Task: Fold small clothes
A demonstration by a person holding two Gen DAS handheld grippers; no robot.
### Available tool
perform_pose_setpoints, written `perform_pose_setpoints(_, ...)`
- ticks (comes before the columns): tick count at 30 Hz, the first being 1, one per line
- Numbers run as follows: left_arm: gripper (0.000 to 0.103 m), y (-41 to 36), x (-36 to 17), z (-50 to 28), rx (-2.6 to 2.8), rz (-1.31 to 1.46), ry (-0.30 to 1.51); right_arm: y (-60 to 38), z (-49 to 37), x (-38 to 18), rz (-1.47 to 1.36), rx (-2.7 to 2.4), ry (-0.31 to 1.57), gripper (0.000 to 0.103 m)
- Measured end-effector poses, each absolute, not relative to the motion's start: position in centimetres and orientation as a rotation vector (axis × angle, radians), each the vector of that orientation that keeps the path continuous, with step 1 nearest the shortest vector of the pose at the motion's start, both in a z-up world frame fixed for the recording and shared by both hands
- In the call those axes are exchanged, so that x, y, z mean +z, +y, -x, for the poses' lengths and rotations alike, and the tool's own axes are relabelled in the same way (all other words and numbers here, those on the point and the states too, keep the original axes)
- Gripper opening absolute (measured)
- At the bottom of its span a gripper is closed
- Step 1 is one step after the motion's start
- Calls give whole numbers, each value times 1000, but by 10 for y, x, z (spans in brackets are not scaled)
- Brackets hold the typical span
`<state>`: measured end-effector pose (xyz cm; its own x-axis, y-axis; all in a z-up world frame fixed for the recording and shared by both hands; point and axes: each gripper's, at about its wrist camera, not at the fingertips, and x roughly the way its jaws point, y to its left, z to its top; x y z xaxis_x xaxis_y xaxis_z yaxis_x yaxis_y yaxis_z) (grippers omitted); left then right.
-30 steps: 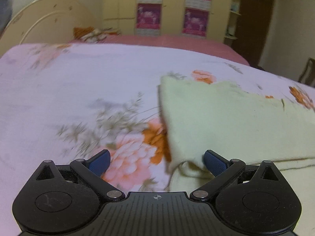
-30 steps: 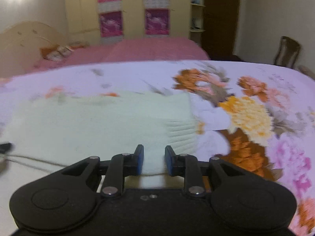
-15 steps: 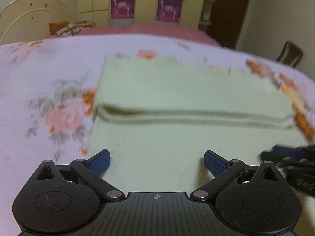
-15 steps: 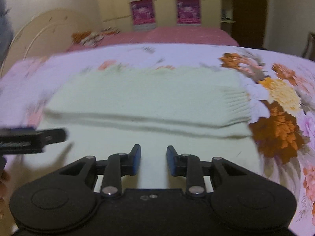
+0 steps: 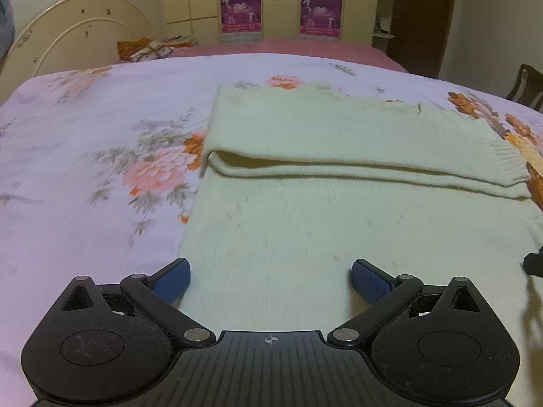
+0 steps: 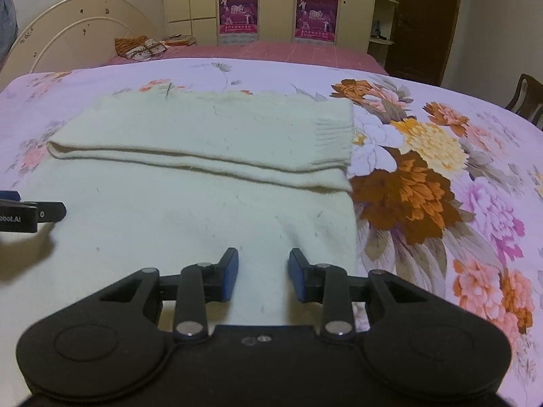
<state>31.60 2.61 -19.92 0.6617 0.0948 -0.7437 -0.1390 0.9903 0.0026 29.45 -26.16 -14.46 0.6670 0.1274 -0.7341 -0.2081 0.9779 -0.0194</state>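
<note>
Left fingers spread wide, right fingers opening, empty, cream sweater folded, long axis sideways, ribbed cuff rightward.

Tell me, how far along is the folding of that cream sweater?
One fold looks done: the sweater's far part lies doubled over, ribbed cuff on top. Neither gripper holds anything: the left is wide open, the right's jaws are opening above the near edge. The near half remains unfolded.

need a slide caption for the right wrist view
Right hand-held gripper, jaws opening, over a half-folded cream sweater on a floral bedsheet.
</note>
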Motion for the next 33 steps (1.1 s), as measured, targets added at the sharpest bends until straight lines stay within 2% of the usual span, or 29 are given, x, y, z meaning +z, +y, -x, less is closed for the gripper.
perform_pose_setpoints(8,101,9,-183,-265,40,58,828,-235,-249,-133,34,321,825,35)
perform_pose_setpoints(12,101,2,-198,-237,-6,1,856,-213,-219,-138,47,353,836,35)
perform_pose_setpoints(17,101,26,-196,-207,13,18,841,-216,-184,-149,146,269,829,37)
perform_pose_setpoints(23,101,58,-197,-164,48,61,854,-241,-151,-140,103,134,858,38)
perform_pose_setpoints(29,101,38,-186,-133,-57,20,827,-209,-111,-130,76,232,834,38)
perform_pose_setpoints(33,101,31,-198,-115,-75,-45,834,-191,-94,-137,123,251,844,38)
